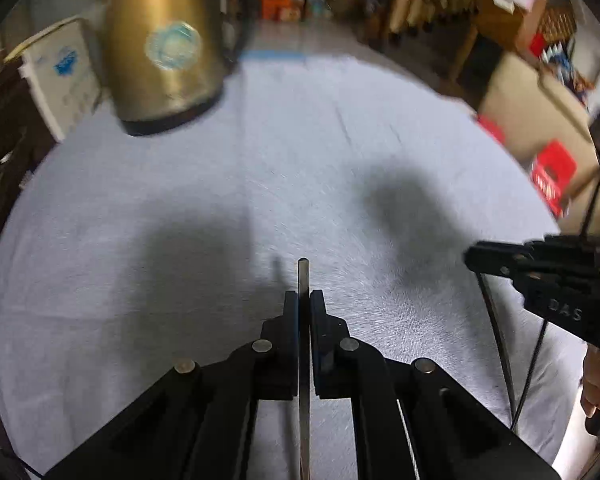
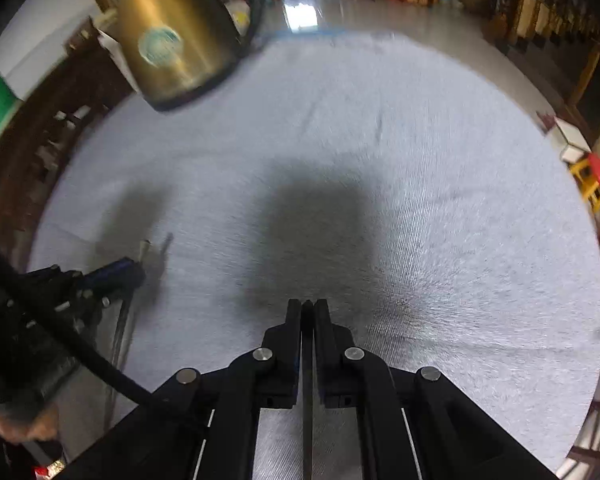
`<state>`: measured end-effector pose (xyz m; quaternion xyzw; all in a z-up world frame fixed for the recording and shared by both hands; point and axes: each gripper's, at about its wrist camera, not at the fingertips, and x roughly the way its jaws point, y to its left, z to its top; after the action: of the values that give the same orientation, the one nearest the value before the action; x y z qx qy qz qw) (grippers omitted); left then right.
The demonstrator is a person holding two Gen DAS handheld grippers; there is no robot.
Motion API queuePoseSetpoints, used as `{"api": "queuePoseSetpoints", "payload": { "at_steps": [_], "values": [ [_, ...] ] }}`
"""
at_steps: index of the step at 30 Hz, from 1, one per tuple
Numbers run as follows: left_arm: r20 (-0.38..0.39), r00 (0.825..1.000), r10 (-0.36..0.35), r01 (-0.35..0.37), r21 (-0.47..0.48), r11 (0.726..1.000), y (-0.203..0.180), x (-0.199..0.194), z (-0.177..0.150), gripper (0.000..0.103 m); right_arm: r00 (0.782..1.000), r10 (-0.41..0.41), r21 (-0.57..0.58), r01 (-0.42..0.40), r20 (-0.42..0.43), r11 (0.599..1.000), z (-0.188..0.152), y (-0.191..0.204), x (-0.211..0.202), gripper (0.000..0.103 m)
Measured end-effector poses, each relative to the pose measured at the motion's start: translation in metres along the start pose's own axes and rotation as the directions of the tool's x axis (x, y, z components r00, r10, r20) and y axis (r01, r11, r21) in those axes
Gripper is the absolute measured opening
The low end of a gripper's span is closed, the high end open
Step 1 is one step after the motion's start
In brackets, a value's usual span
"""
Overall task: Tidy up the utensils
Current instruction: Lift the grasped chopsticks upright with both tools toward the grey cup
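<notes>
Left gripper [image 1: 305, 300] is clamping a slim metal utensil [image 1: 303, 276], its long axis running straight up the frame beyond the fingertips. Right gripper [image 2: 308, 306] is pinching a dark utensil [image 2: 307, 380] likewise. Both are hovering above the worktop [image 1: 340, 152]; the kettle [image 1: 164, 48] is standing upper left.

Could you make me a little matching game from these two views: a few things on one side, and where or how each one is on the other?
Things:
1. kettle
2. left gripper
3. tablecloth
4. red stool

Descriptions:
A. pale, covers the round table
B. on the floor beyond the table's edge
C. shut on a thin metal utensil handle
D. brass-coloured, standing at the table's far left

Pairs: 1-D, 2-C, 3-A, 4-B
</notes>
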<state>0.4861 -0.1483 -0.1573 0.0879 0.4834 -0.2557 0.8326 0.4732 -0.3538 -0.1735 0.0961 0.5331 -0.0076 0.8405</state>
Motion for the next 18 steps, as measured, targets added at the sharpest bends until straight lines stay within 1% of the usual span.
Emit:
{"api": "queuePoseSetpoints", "payload": {
  "at_steps": [2,3,5,6,8,9,11,12,13,14,17,18],
  "values": [
    [0.053,0.999,0.011,-0.009,-0.026,1.000,0.009,-0.024,0.002,0.005,0.996,0.029,-0.023,-0.027,0.081,0.999,-0.006,0.002,-0.030,0.007],
    [0.086,0.996,0.018,-0.015,-0.039,0.999,0.015,-0.035,0.003,0.005,0.993,0.037,-0.029,-0.034,0.108,0.999,-0.010,0.004,-0.040,0.007],
    [0.161,0.986,0.045,-0.035,-0.064,0.997,0.026,-0.068,0.000,0.005,0.979,0.063,-0.048,-0.055,0.193,0.997,-0.019,0.008,-0.071,0.007],
    [0.202,0.977,0.063,-0.047,-0.081,0.996,0.031,-0.089,-0.004,0.005,0.968,0.074,-0.058,-0.062,0.238,0.996,-0.023,0.008,-0.087,0.007],
    [0.255,0.963,0.082,-0.058,-0.101,0.993,0.035,-0.110,-0.007,0.005,0.949,0.081,-0.066,-0.064,0.304,0.996,-0.036,0.010,-0.113,0.007],
    [0.282,0.955,0.091,-0.062,-0.110,0.992,0.036,-0.126,-0.015,0.005,0.935,0.084,-0.064,-0.065,0.344,0.996,-0.046,0.017,-0.130,0.007],
    [0.336,0.935,0.115,-0.075,-0.130,0.989,0.039,-0.156,-0.032,0.005,0.911,0.091,-0.065,-0.070,0.402,0.995,-0.060,0.021,-0.149,0.007],
    [0.363,0.923,0.129,-0.083,-0.140,0.987,0.040,-0.171,-0.042,0.005,0.895,0.090,-0.066,-0.068,0.438,0.996,-0.068,0.025,-0.158,0.007],
    [0.378,0.916,0.137,-0.087,-0.146,0.985,0.040,-0.180,-0.047,0.005,0.874,0.086,-0.065,-0.063,0.478,0.996,-0.080,0.027,-0.171,0.007],
    [0.393,0.908,0.145,-0.091,-0.153,0.984,0.039,-0.190,-0.056,0.005,0.859,0.086,-0.063,-0.063,0.504,0.996,-0.089,0.028,-0.180,0.007],
    [0.441,0.883,0.162,-0.096,-0.169,0.981,0.036,-0.218,-0.081,0.005,0.805,0.081,-0.051,-0.063,0.587,0.997,-0.121,0.033,-0.210,0.007],
    [0.457,0.874,0.165,-0.092,-0.176,0.980,0.033,-0.226,-0.089,0.005,0.782,0.079,-0.049,-0.063,0.618,0.997,-0.134,0.035,-0.223,0.007]
  ]
}}
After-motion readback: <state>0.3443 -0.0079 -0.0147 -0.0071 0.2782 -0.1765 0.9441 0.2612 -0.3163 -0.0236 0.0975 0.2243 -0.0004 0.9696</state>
